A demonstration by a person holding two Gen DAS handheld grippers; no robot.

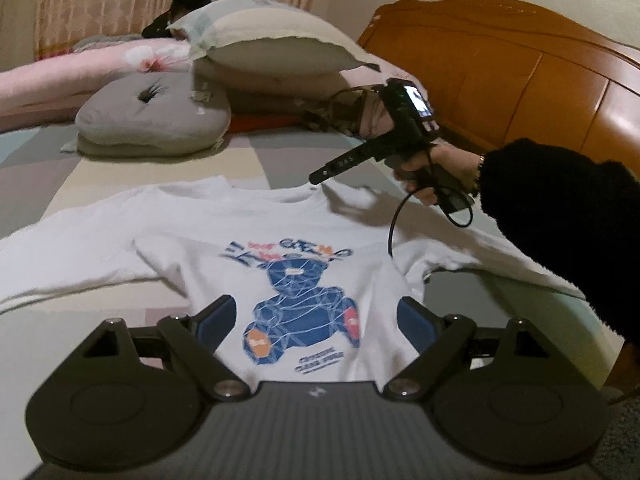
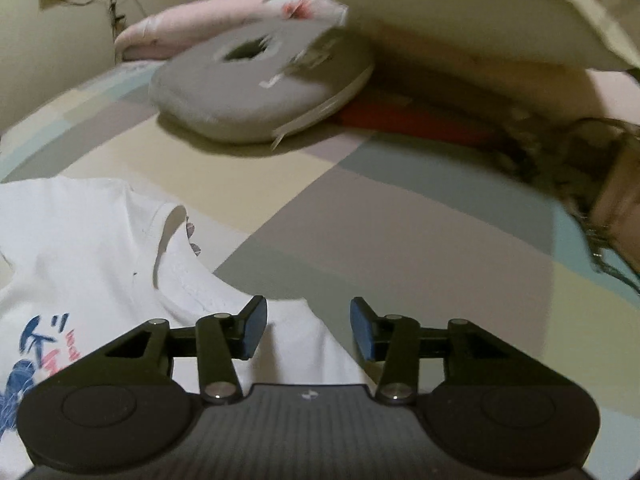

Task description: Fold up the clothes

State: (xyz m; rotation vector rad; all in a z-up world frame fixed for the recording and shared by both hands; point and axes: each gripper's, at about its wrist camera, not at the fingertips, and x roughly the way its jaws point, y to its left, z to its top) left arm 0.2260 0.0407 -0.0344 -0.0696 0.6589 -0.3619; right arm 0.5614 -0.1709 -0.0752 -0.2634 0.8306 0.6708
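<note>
Now | white T-shirt (image 1: 304, 240) flat, front up, blue bear print | left tool (image 1: 316, 324) wide | right tool (image 2: 308, 328) wide, empty

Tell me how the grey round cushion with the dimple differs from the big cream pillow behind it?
The grey round cushion is grey, flatter and lies directly on the patchwork bedsheet; the big cream pillow is paler, larger and sits higher on a pile. Both are soft bedding at the bed's head.

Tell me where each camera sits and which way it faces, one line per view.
Left wrist: on the left gripper, near the white T-shirt hem, facing the pillows; shows the right hand.
Right wrist: on the right gripper, at the shirt's collar, facing the grey cushion.
Shared: T-shirt, cushion, patchwork bed sheet.
</note>
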